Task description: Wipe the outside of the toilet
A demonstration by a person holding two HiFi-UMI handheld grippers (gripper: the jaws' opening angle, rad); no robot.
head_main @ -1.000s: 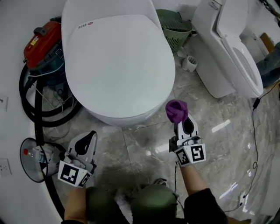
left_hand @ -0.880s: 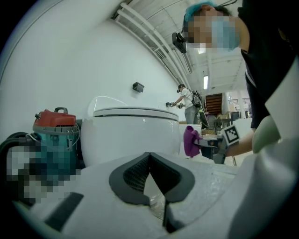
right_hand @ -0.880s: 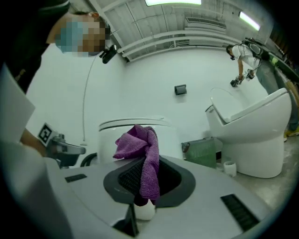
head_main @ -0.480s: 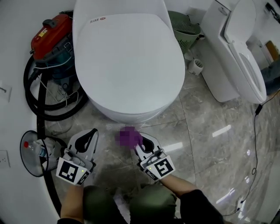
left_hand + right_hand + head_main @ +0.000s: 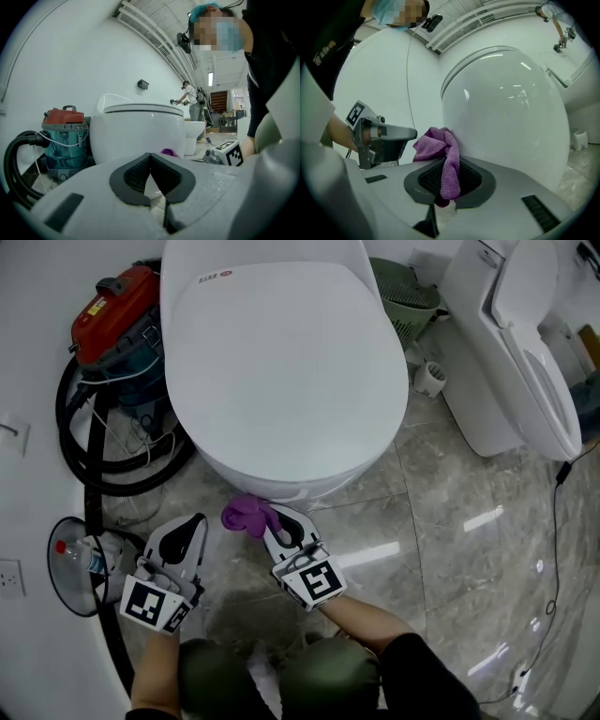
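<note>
A large white toilet (image 5: pixel 281 362) with its lid down fills the middle of the head view. My right gripper (image 5: pixel 268 519) is shut on a purple cloth (image 5: pixel 244 514), which is bunched against the lower front of the bowl. In the right gripper view the cloth (image 5: pixel 446 154) hangs over the shut pads and touches the toilet's (image 5: pixel 506 122) curved side. My left gripper (image 5: pixel 190 529) hovers over the floor just left of it, shut with nothing in it. From the left gripper view (image 5: pixel 150 164) the bowl (image 5: pixel 140 131) stands ahead, apart from the jaws.
A red vacuum cleaner (image 5: pixel 112 310) with a black hose (image 5: pixel 80 456) stands left of the toilet. A second toilet (image 5: pixel 516 352), a green basket (image 5: pixel 398 296) and a small white holder (image 5: pixel 431 378) are at the right. A cable (image 5: pixel 553 521) runs over the marble floor.
My right gripper has carried the purple cloth from the toilet's right front leftwards and in against the bowl's lower front. The left gripper has hardly moved.
</note>
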